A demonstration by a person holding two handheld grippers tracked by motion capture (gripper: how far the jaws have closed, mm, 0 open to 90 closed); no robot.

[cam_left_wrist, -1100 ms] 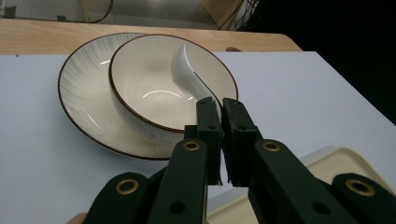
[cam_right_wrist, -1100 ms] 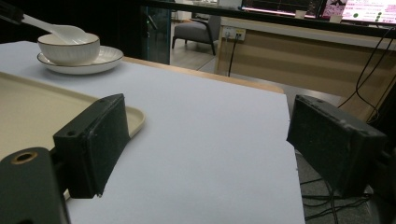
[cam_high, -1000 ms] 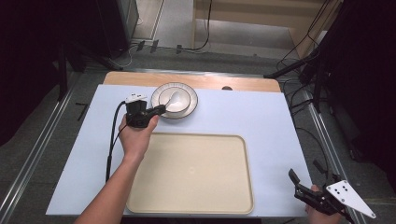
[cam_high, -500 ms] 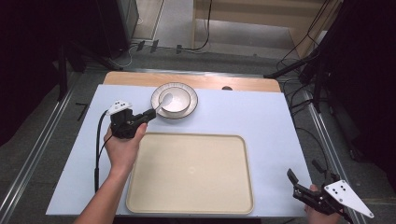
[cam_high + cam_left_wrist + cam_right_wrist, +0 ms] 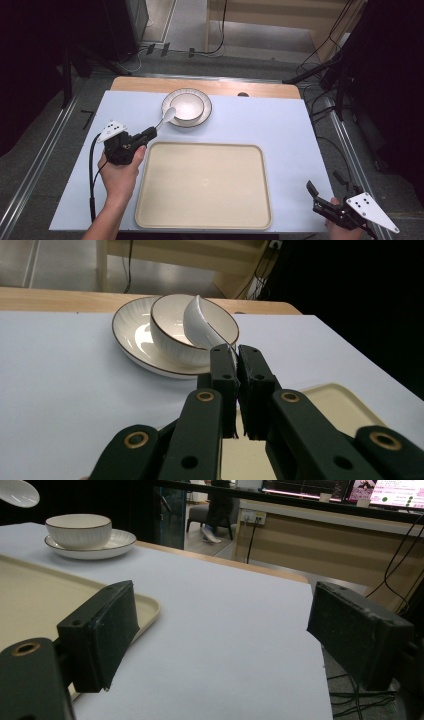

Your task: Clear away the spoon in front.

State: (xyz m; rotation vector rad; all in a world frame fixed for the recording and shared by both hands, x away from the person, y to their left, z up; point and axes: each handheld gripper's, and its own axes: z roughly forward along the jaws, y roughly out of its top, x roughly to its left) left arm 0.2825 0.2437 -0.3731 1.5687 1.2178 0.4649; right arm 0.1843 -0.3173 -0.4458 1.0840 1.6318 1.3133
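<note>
A white spoon (image 5: 167, 116) (image 5: 206, 329) is held by its handle in my left gripper (image 5: 151, 131) (image 5: 237, 359), which is shut on it. The spoon hangs in the air just left of a white bowl (image 5: 187, 106) (image 5: 172, 335) that sits on a white plate (image 5: 206, 112) (image 5: 131, 337) at the table's far middle. A beige tray (image 5: 204, 185) (image 5: 35, 600) lies in front of them. My right gripper (image 5: 320, 197) (image 5: 225, 640) stands open at the table's near right corner, its jaws wide apart with nothing between them.
The table has a white cover (image 5: 280, 130) with a wooden strip (image 5: 270, 90) along the far edge. Cables (image 5: 320, 75) and stands lie on the floor beyond the table's right side. The spoon's bowl (image 5: 17, 492) shows at the right gripper view's top left.
My left gripper has drawn back toward the near left with the spoon, lifting it out of the bowl. The right gripper has stayed in place.
</note>
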